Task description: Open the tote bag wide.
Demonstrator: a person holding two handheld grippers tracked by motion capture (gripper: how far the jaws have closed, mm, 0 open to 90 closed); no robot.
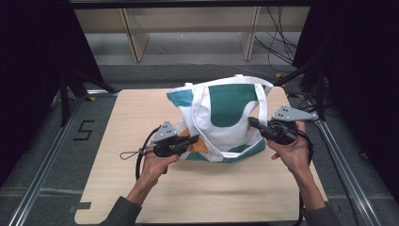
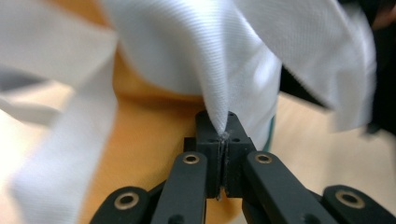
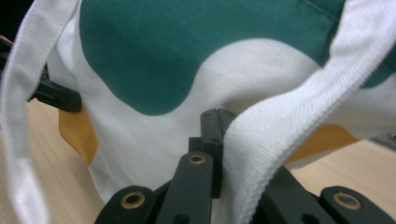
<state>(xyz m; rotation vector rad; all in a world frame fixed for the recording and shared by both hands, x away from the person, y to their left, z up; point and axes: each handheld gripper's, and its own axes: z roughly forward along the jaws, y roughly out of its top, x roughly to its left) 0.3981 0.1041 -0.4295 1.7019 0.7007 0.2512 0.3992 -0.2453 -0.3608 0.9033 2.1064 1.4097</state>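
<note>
High view: I have the tote bag (image 1: 225, 117) held up off the tabletop (image 1: 141, 117) between both grippers, standing near its middle.
Left gripper (image 1: 192, 140): my fingers (image 2: 210, 140) are pinched tight on a fold of the bag's white cloth, low on its side.
Right gripper (image 1: 254, 123): fingers (image 3: 212, 126) clamped on a white webbing strap (image 3: 280, 121) at the opposite side.
Why so held: I judge the two opposed grips keep the bag spread and upright.
Bag's look: white cloth with teal and orange patches, limp, creased.
</note>
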